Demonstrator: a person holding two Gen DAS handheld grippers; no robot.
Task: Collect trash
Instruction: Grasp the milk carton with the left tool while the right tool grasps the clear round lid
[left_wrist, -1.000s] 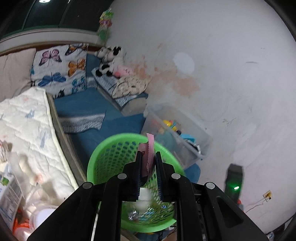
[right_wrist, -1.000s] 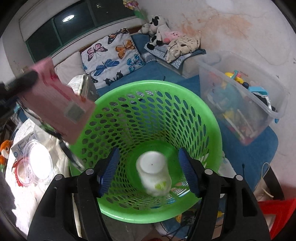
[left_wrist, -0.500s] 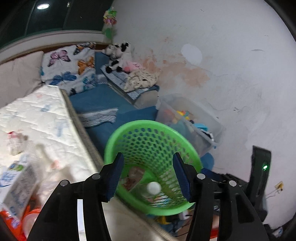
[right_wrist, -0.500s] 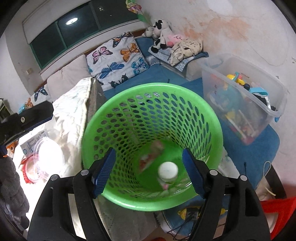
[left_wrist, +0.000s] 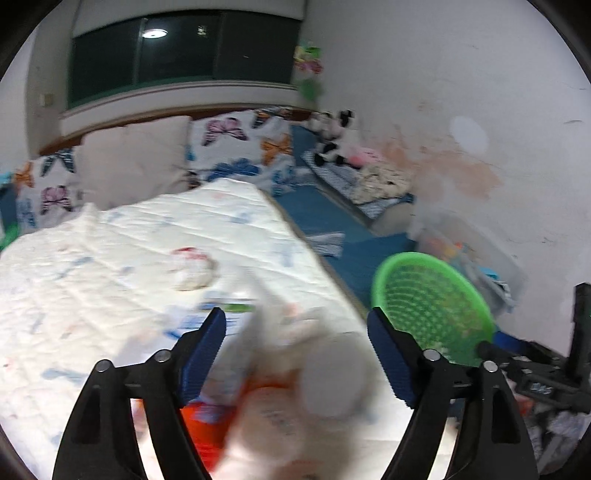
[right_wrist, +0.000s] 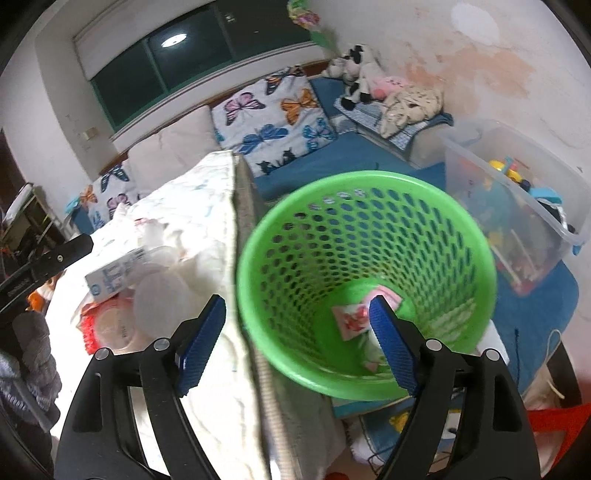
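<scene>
Left wrist view: left gripper (left_wrist: 295, 354) jaws opening, nothing clamped, blurred trash pile (left_wrist: 280, 380) on mattress (left_wrist: 110, 251) just ahead. Right gripper (right_wrist: 295, 339) opening, empty, above green basket (right_wrist: 369, 184) holding wrappers (right_wrist: 354, 317). Step: fetching more trash. Next: settle over 1 piece, clamp.

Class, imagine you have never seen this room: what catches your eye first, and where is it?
The bright green mesh basket stands beside the white quilted mattress, with pink wrappers lying at its bottom. Butterfly-print pillows line the back under the dark window. Loose trash is piled on the mattress, left of the basket.
</scene>
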